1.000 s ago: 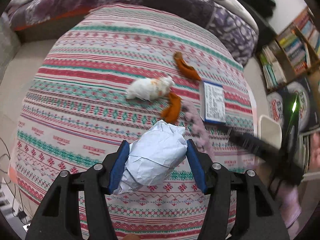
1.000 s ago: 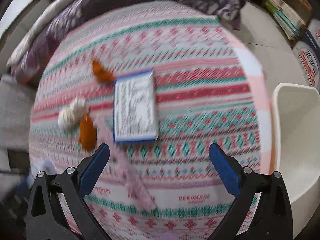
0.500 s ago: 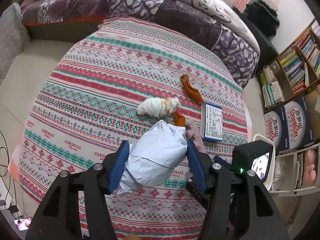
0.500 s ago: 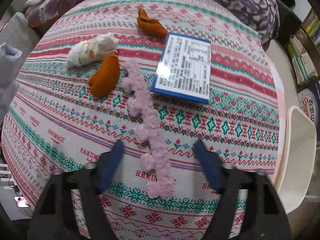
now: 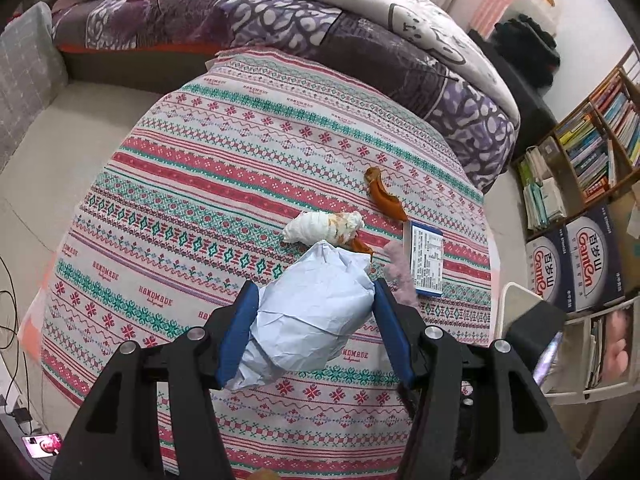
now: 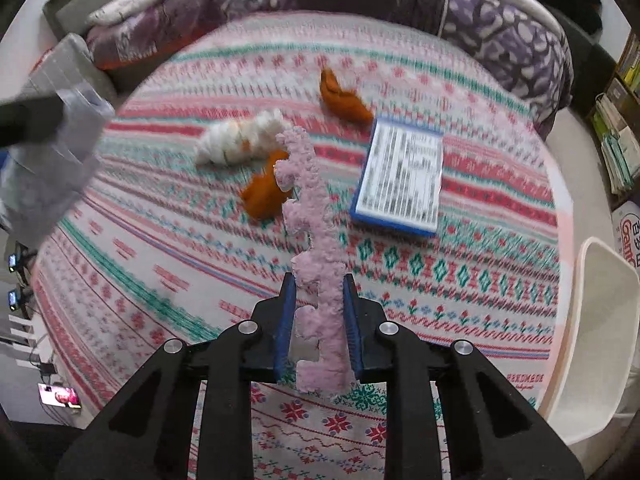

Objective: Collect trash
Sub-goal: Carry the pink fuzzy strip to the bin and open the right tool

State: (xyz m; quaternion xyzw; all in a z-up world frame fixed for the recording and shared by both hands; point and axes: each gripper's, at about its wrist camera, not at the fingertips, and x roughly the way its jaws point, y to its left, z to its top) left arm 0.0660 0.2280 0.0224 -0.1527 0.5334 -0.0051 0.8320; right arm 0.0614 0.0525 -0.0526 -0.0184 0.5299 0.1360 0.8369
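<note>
The right gripper (image 6: 318,328) is closing its blue pads on the lower end of a fuzzy pink strip (image 6: 316,240), which stands up between the jaws with its notched edge showing; its upper end reaches toward the middle of the patterned tablecloth (image 6: 460,280). The left gripper (image 5: 314,334) is clamped on a crumpled pale-blue paper wad (image 5: 312,312), one pad pressing each side, and holds it above the tablecloth.

Taking the blue-edged printed box (image 6: 402,174) as landmark, in the right wrist view: the pink strip is just left of it. An orange peel piece (image 6: 264,192) lies left of the box, partly behind the strip. A crumpled white tissue with orange stains (image 6: 240,140) lies beyond that peel, farther left of the box. A second orange peel piece (image 6: 344,98) lies just past the box's far left corner. The left gripper with its paper wad shows blurred at the far left edge, well apart from the box. A white plastic bin (image 6: 592,320) stands off the table's edge to the right of the box.

Behind the table, beyond the box, lies a purple patterned quilt (image 5: 280,28) on a bed. In the left wrist view, bookshelves (image 5: 592,152) and printed cartons (image 5: 576,256) stand to the right of the box.
</note>
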